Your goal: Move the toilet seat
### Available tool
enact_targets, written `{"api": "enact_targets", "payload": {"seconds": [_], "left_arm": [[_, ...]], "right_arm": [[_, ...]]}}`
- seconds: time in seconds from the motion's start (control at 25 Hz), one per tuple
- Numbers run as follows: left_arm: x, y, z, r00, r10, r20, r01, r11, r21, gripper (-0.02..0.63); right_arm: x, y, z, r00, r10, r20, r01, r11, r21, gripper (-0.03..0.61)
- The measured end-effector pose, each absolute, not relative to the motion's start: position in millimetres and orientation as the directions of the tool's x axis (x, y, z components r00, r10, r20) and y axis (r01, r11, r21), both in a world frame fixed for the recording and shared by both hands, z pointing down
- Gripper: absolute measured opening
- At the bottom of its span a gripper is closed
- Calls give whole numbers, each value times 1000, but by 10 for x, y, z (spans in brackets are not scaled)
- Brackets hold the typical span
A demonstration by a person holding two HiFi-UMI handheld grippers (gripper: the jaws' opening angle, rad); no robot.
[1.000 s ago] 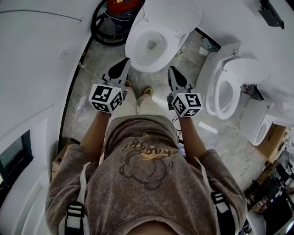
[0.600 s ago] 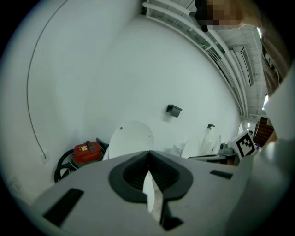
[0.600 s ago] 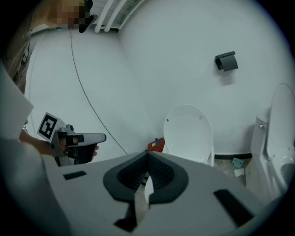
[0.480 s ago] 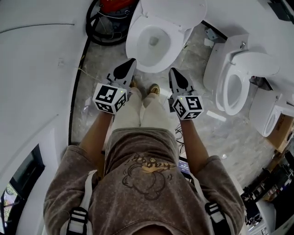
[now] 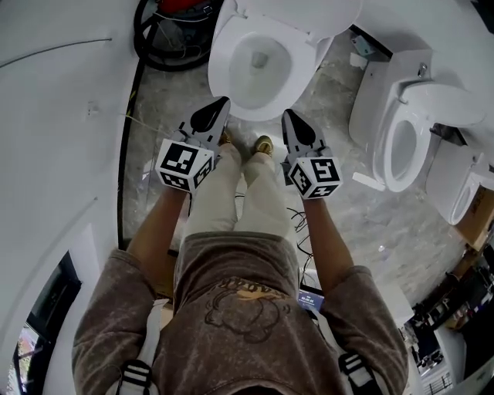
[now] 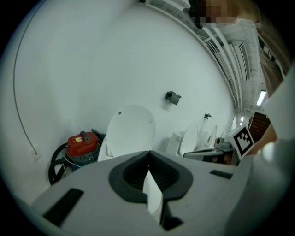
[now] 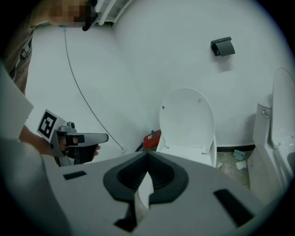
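A white toilet (image 5: 258, 65) stands straight ahead, its bowl uncovered. Its lid (image 5: 297, 15) leans upright against the wall; it shows too in the left gripper view (image 6: 131, 131) and the right gripper view (image 7: 186, 120). Whether the seat ring is up with it I cannot tell. My left gripper (image 5: 220, 104) is shut and empty, just short of the bowl's near left rim. The right gripper (image 5: 288, 116) is also shut and empty, short of the near right rim. Neither touches the toilet. Both jaw pairs (image 6: 148, 161) (image 7: 147, 159) meet with nothing between them.
A red vacuum cleaner (image 5: 174, 8) with a black hose sits left of the toilet. Two more white toilets (image 5: 409, 139) (image 5: 451, 185) stand to the right. A curved white wall (image 5: 62, 116) runs along the left. The person's legs and shoes (image 5: 264, 143) are between the grippers.
Both grippers have sunk together in front of the bowl, side by side and still shut. The bowl now sits higher in the head view.
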State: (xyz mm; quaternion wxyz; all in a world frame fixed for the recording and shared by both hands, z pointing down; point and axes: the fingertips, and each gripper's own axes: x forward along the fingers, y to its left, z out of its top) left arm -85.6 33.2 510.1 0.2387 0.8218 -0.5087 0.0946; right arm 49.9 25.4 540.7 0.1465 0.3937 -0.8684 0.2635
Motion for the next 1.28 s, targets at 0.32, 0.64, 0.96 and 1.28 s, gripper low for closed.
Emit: {"api": "enact_targets", "payload": {"seconds": [0.32, 0.64, 0.96, 1.28], "left_arm": [[-832, 227, 5496, 472, -777, 417, -878, -371, 303, 9], [-880, 192, 5921, 462, -772, 438, -883, -353, 309, 9], [-933, 227, 6215, 460, -771, 441, -881, -335, 333, 9], [-928, 345, 6426, 473, -756, 452, -872, -329, 362, 9]], "right_arm": [[516, 154, 5787, -629, -607, 485, -775, 533, -339, -2], [532, 200, 6185, -609, -607, 511, -792, 498, -353, -2], [526, 284, 6491, -594, -607, 528, -804, 474, -361, -2], [515, 390, 6636, -589, -613, 527, -808, 440, -392, -2]]}}
